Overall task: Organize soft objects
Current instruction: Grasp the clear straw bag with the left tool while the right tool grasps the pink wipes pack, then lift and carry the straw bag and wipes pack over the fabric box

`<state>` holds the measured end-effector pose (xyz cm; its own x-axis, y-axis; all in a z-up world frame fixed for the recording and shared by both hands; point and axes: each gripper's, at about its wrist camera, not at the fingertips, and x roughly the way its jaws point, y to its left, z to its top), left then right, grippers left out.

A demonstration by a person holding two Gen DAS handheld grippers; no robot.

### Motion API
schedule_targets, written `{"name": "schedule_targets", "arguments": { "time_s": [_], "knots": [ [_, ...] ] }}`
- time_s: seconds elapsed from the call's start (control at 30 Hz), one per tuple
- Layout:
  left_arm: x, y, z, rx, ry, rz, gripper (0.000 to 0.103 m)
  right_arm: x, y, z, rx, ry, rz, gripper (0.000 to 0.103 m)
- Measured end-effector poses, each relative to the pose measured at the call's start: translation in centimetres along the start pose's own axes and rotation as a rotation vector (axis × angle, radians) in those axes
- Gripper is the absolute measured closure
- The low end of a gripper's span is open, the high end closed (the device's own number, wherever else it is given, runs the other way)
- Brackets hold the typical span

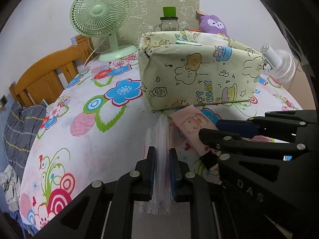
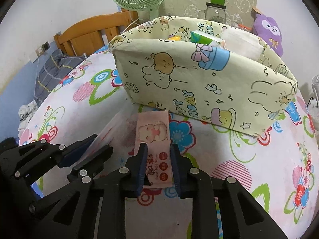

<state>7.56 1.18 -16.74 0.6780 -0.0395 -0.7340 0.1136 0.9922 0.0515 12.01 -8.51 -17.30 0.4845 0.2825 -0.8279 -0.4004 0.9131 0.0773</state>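
Pink printed wipes pack (image 2: 155,139), soft film, lies flat on the floral sheet (image 2: 83,107) directly between the right gripper (image 2: 157,167) fingers and runs forward from them until its far end sits just short of the fabric bin (image 2: 199,83). The blue pads flank its near half on either side; jaws narrowed onto the pack, and contact looks made, so I read it as pinched. From the left wrist view the same pack shows to the right of the left gripper (image 1: 161,171), partly under the right gripper's fingers.

Clear plastic bag (image 1: 162,139), thin and crinkly, stands edge-up between the left gripper's pads and extends ahead of them toward the bin's near lower corner. Pads pressed onto it: pinching the bag.

Step in hand, as judged: both soft items grasped, lift not yet done. The bin ahead already holds a green packet (image 2: 201,37) and a white mask pack (image 2: 242,41).

Next move calls for raising each item clear of the bin's near wall, which stands tall ahead of both claws, then releasing inside. Risk: limp film slipping from the pads.

Behind the bin: green fan (image 1: 101,18), jar (image 1: 169,23), purple plush (image 1: 214,23).
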Motion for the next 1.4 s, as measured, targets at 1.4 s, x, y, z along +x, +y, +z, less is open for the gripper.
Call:
{"name": "schedule_targets", "arguments": {
  "time_s": [1.4],
  "knots": [
    [-1.4, -1.6, 1.4, -0.01, -0.028, -0.08, 0.093, -2.7, -1.6, -0.4, 0.141, -0.046, -0.126, 0.064]
  ]
}}
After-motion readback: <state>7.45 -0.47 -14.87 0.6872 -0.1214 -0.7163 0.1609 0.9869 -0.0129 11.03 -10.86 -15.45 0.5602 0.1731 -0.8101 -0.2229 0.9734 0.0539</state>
